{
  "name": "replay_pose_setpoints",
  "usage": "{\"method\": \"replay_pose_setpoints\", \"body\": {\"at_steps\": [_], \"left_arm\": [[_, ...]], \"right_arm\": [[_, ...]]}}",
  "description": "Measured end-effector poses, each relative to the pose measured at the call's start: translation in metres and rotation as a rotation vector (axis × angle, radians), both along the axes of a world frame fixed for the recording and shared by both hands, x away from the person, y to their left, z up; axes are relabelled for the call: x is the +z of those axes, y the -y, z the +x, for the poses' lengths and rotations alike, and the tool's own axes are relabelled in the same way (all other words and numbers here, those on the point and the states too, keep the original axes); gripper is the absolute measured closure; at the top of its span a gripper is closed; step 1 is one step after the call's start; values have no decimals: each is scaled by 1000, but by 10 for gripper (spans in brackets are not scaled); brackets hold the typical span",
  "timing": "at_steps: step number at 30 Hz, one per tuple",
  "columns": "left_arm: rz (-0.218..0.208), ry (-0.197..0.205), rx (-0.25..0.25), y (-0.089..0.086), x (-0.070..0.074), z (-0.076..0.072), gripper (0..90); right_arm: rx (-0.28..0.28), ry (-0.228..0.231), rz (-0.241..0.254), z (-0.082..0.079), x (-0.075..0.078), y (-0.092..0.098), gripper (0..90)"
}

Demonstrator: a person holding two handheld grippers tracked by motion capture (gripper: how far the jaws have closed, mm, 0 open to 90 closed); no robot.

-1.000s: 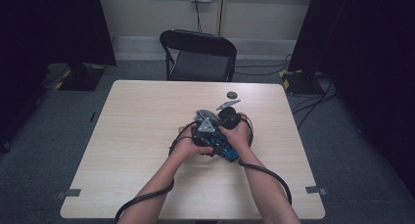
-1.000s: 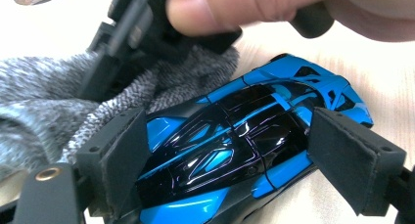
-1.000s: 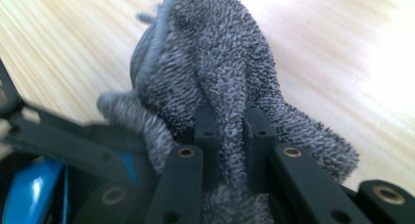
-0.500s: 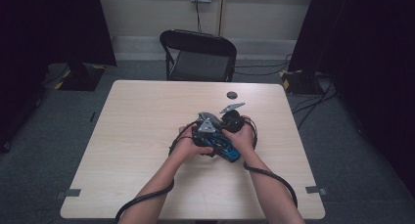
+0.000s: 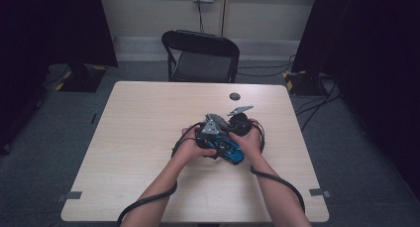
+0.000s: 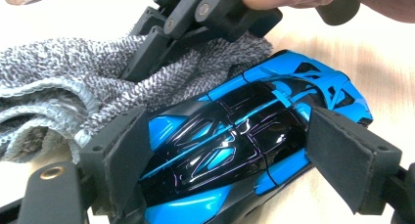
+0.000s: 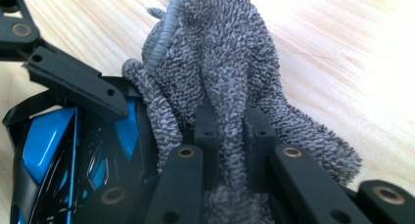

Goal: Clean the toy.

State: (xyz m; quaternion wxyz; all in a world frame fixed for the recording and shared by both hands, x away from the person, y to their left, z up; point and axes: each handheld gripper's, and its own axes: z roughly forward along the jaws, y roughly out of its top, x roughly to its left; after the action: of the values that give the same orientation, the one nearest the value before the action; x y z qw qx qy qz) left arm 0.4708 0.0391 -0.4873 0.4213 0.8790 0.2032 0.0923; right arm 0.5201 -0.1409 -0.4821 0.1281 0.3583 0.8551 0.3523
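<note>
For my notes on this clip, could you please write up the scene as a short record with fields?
Work: wiping a toy car with a cloth
Car: blue and black, on the table, between the jaws of the left gripper
Cloth: grey terry, pinched in the right gripper, lying against the car
Left jaws: closed on the car's sides
Right jaws: shut on the cloth
Also on table: small dark disc near the far edge
Behind table: black chair
</note>
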Motion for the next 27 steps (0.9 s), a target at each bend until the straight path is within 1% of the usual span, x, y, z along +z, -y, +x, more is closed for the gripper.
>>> {"method": "replay_pose_setpoints", "body": {"at_steps": [1, 5, 7, 12, 17, 21, 27], "left_arm": [[4, 0, -3, 0, 0, 0, 167], [-5, -1, 2, 1, 0, 0, 166], [-2, -1, 2, 1, 0, -1, 167], [11, 1, 2, 0, 1, 1, 166], [5, 3, 16, -4, 0, 2, 166], [9, -1, 17, -3, 1, 2, 165], [15, -2, 15, -3, 1, 2, 165]], "right_arm": [[4, 2, 0, -1, 0, 1, 801], [4, 5, 4, -5, 0, 5, 800], [4, 6, 4, -6, 0, 7, 801], [0, 11, -15, -9, 1, 14, 800], [-10, 10, -23, -13, 1, 28, 800], [-11, 8, -18, -17, 1, 37, 800], [-5, 12, -24, -25, 1, 44, 800]]}}
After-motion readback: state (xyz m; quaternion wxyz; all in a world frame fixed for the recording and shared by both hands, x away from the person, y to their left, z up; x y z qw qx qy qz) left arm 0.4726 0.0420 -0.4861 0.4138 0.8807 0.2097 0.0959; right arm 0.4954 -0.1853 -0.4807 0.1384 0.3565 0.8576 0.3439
